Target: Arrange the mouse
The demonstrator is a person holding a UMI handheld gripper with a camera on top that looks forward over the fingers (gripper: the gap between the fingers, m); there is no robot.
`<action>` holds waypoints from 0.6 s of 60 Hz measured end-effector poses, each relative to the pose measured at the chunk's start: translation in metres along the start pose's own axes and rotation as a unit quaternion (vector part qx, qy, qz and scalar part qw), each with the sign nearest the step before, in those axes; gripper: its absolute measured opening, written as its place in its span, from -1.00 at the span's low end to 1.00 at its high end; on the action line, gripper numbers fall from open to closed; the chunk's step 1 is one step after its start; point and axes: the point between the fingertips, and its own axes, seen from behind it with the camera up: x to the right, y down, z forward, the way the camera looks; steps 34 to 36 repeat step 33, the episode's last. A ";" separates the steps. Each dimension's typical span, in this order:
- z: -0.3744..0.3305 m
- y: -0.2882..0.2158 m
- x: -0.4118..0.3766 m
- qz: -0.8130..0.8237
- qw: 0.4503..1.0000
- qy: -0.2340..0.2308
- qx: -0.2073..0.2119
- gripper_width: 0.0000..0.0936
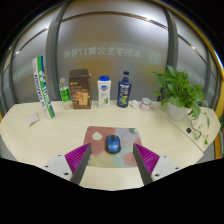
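Note:
A blue and black mouse [113, 144] lies on a small patterned mouse mat [98, 136] on the pale table [50, 130]. My gripper [112, 157] hovers just in front of it, fingers spread wide, with the magenta pads [78, 155] left and right of the mat's near edge. The mouse lies just ahead of the fingertips, between their lines, untouched. Nothing is held.
Along the back of the table stand a tall green-and-white tube [41, 80], a small green bottle [65, 94], a brown box [80, 88], a white bottle [104, 90] and a dark blue bottle [125, 89]. A leafy plant [178, 90] in a white pot stands to the right.

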 end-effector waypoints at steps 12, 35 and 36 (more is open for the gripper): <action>-0.069 -0.004 -0.002 -0.003 1.000 0.017 0.019 0.83; -0.105 0.014 -0.014 -0.016 1.000 0.015 0.010 0.82; -0.105 0.014 -0.014 -0.016 1.000 0.015 0.010 0.82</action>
